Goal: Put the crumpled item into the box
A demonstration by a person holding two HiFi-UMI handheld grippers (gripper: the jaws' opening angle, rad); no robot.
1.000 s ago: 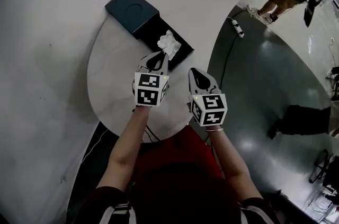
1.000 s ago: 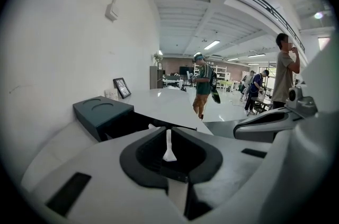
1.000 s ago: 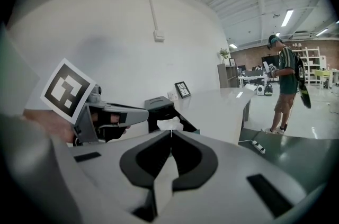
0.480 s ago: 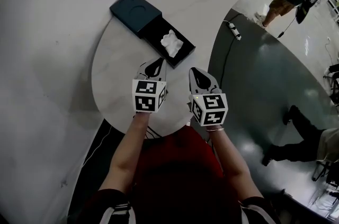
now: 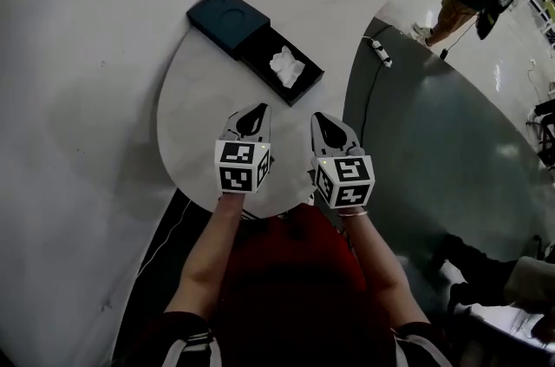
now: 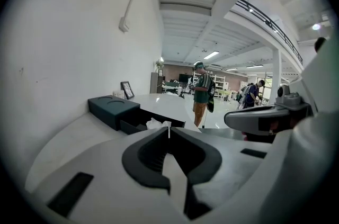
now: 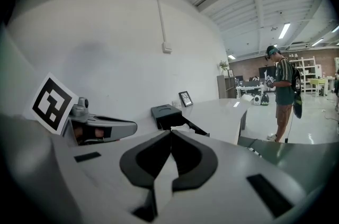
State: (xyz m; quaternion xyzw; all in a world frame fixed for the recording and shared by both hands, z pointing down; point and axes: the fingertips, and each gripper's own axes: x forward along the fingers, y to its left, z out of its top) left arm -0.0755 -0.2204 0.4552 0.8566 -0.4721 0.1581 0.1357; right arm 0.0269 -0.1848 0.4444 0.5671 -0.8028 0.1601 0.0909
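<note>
Already the crumpled item lies inside the open box, well ahead of both tools on the surface. It sits slightly nearer the left tool than the right tool. Both tools' jaws are together, holding nothing.

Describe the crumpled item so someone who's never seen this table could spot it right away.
On the white rounded table, find the dark box toward its far left, with its black tray pulled out. The crumpled white paper lies in that tray, the only pale, wrinkled thing against the dark box.
</note>
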